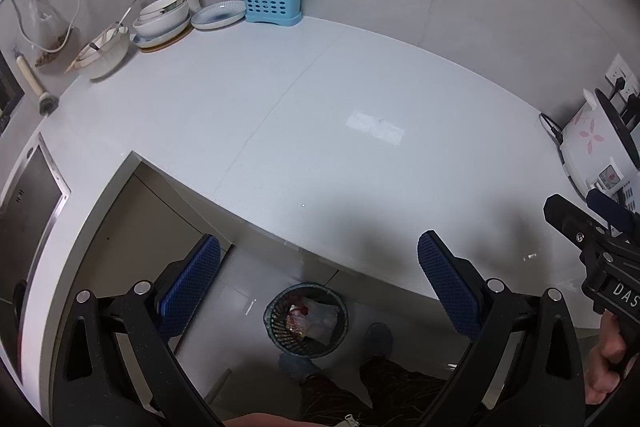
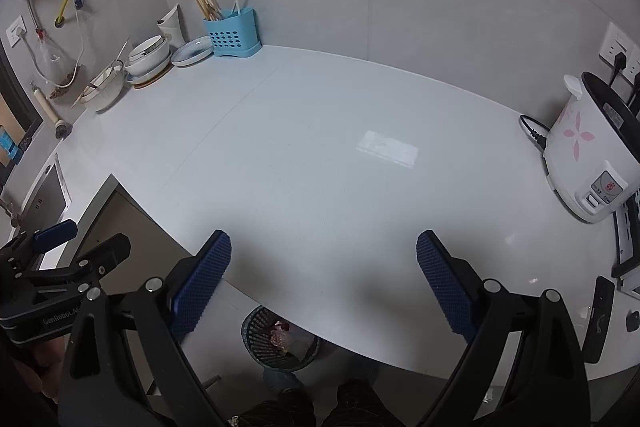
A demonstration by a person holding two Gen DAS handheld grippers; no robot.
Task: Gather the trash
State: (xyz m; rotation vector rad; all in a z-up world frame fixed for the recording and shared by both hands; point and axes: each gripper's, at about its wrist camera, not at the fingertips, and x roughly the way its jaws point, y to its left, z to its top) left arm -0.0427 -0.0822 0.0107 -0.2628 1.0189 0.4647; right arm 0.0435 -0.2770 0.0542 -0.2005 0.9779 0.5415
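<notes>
Evidently the collecting is close to done: trash (image 1: 310,319) lies in the bin (image 1: 306,319) on the floor below the bench's (image 1: 320,131) front edge. Both the left gripper (image 1: 320,279) and right gripper (image 2: 324,279) hang spread apart, holding nothing, above that edge. Next comes scanning for leftovers; a small white scrap (image 1: 530,257) near the front right edge may count.

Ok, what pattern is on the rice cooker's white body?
Pink flower petals on the rice cooker; clearest in the right wrist view.
</notes>
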